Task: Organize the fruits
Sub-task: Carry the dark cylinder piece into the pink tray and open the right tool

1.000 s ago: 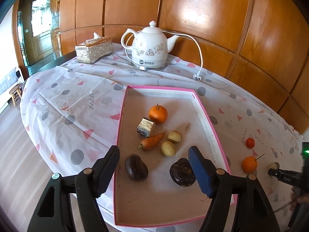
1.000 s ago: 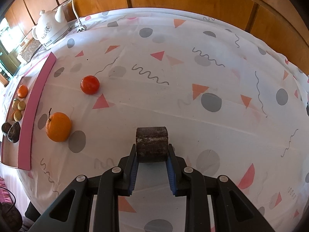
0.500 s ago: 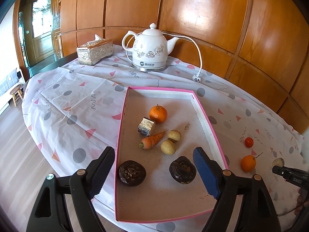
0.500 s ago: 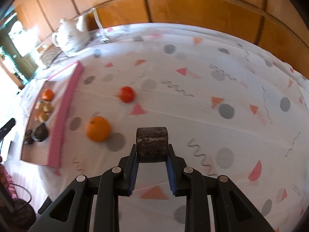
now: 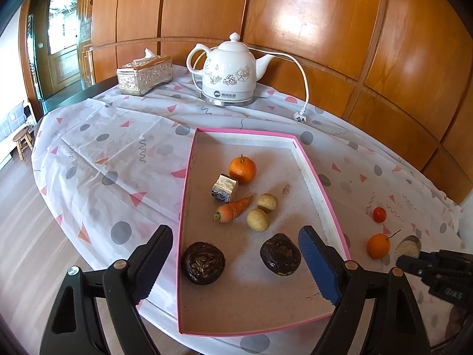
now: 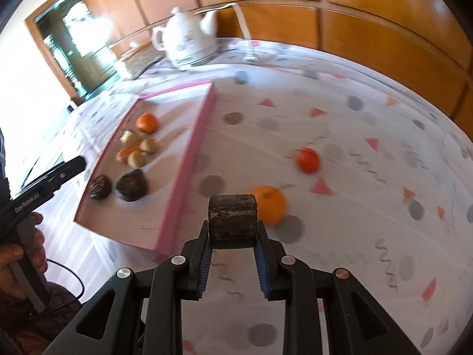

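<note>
my right tongs [image 6: 233, 238] clamped a rough dark cylinder [image 6: 232, 220] above the tablecloth [image 6: 354, 136]. left tongs [image 5: 236, 261] had just been opening, nothing gripped, over two wrinkled dark fruits [image 5: 203, 262] in the pink-rimmed tray [image 5: 184, 207].

Inside the pink-rimmed tray [image 5: 186, 207] an orange [image 5: 242, 169], a carrot [image 5: 232, 209], two pale round fruits [image 5: 258, 219] and two dark wrinkled fruits [image 5: 203, 262] are lying apart; a second orange [image 5: 378, 246] and a red tomato [image 5: 379, 214] are resting outside it.
</note>
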